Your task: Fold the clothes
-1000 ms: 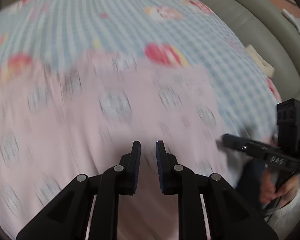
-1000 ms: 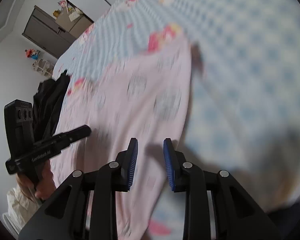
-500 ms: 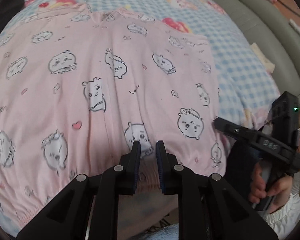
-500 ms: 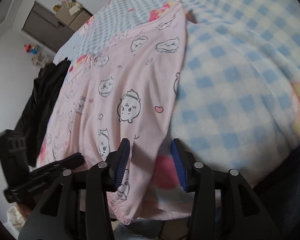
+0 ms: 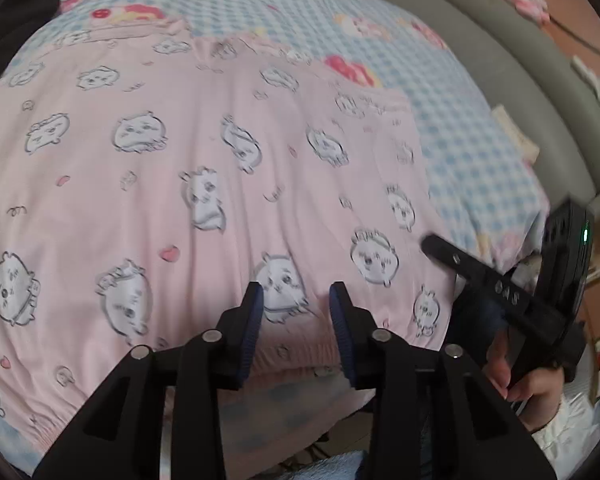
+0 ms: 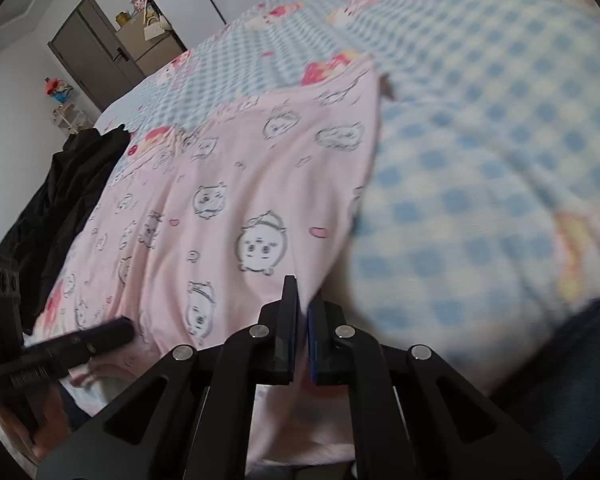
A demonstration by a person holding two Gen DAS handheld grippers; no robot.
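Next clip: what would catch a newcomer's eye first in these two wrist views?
The pink garment printed with cartoon animals, spread flat across most of the blue checked bedspread. Next, the right gripper, jaws shut on the garment's near right edge, while the left gripper hovers over the near hem, jaws opening. A black garment lies at the bed's left edge.

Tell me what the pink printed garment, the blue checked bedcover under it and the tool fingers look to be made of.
Pink garment: thin, matte knit, probably cotton; it drapes softly and its near hem is gathered.
Blue checked bedcover: plush, fleece-like fabric; the checks look fuzzy, though blur adds to that.
Tool fingers: rigid matte black plastic, apparently, with ribbed blue pads, likely rubber, and silver pins.
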